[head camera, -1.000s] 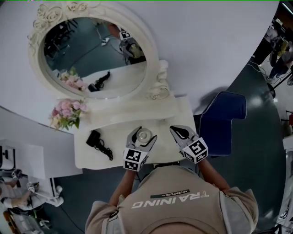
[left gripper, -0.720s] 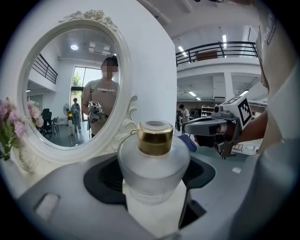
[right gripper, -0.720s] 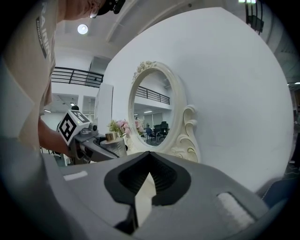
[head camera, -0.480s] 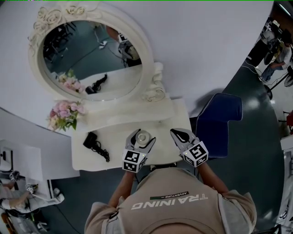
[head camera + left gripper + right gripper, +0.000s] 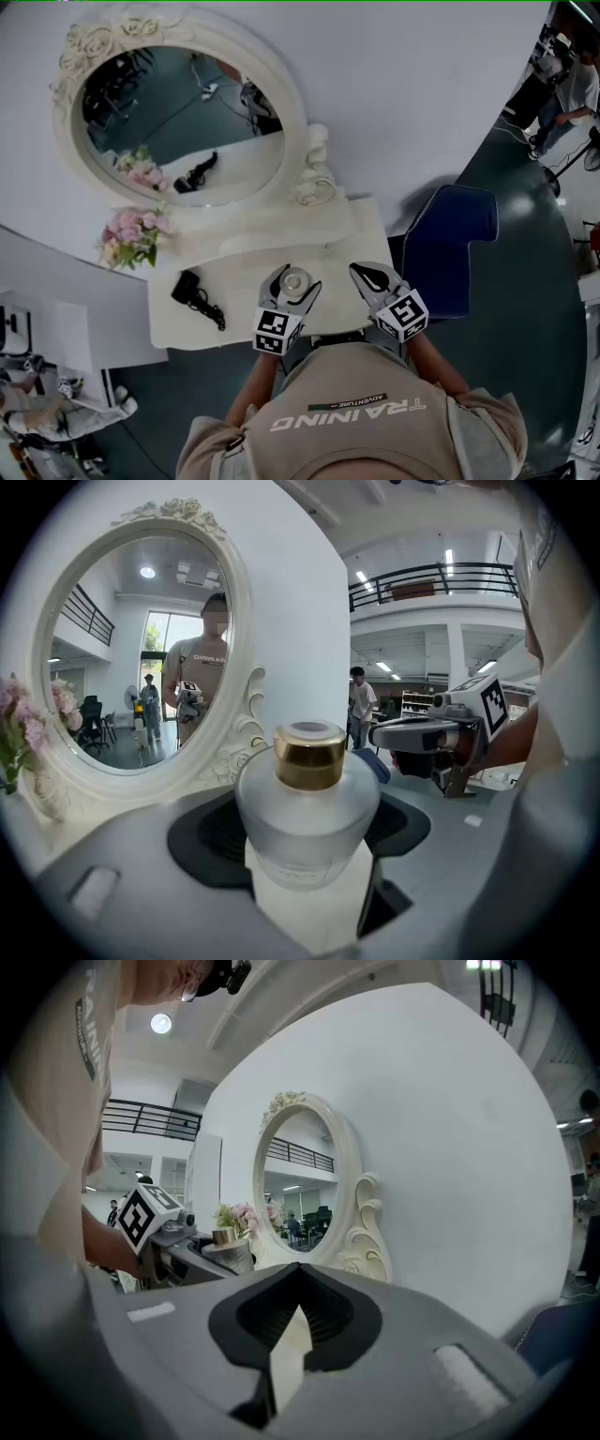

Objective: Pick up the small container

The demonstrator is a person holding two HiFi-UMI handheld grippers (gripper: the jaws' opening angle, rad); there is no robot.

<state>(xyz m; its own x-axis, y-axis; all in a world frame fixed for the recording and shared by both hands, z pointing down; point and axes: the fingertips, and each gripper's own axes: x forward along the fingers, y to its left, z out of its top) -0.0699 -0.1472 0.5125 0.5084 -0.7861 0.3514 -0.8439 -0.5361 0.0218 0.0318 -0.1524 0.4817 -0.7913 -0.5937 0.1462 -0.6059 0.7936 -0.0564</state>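
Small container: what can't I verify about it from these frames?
- Base of the small container: left gripper view, hidden by the body of the left gripper.
- Label print: left gripper view, blurred.
- Lifted or resting on the table: head view, too small, jaws cover it.

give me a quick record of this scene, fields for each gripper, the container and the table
left gripper: jaws closed on the small container
small container: frosted bottle, gold cap, upright
right gripper: jaws together, empty, to the right of the left one
table: white, with oval mirror, pink flowers, black hair dryer
beside table: blue chair
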